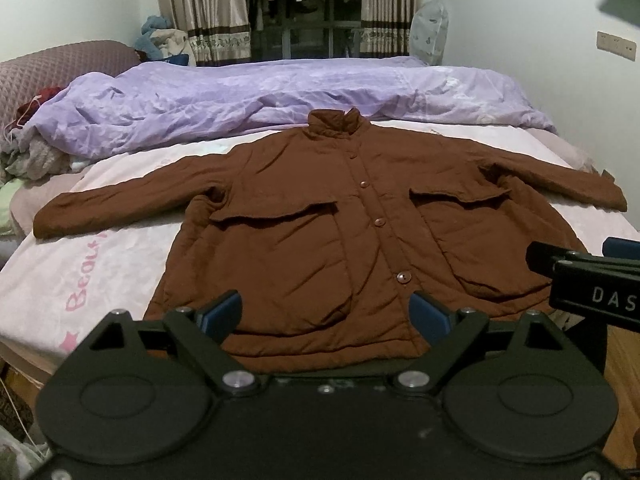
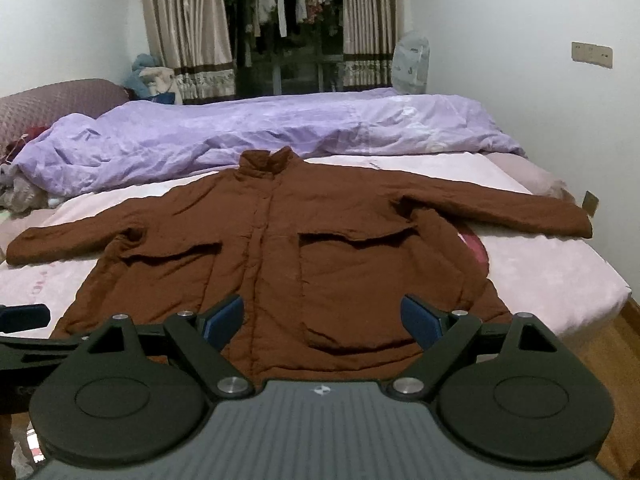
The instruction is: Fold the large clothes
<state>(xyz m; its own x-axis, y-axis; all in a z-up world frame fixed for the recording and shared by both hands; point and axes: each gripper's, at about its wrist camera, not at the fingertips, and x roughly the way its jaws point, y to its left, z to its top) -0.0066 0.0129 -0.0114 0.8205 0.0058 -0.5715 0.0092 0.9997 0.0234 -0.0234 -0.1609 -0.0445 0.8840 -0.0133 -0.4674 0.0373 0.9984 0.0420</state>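
The bed [image 1: 100, 264] carried the jacket [image 1: 320, 216] flat and front up, buttoned, hem at the near edge, collar toward the quilt [image 1: 240, 92], sleeves spread toward both sides. I judged folding had not begun. I held the left gripper [image 1: 326, 314] and right gripper [image 2: 322, 320] above the hem, both spread wide, empty. The next move called for pinching a sleeve.

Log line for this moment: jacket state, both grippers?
jacket: spread flat, buttoned, unfolded | left gripper: jaws open, empty | right gripper: jaws open, empty | bed: quilt behind collar
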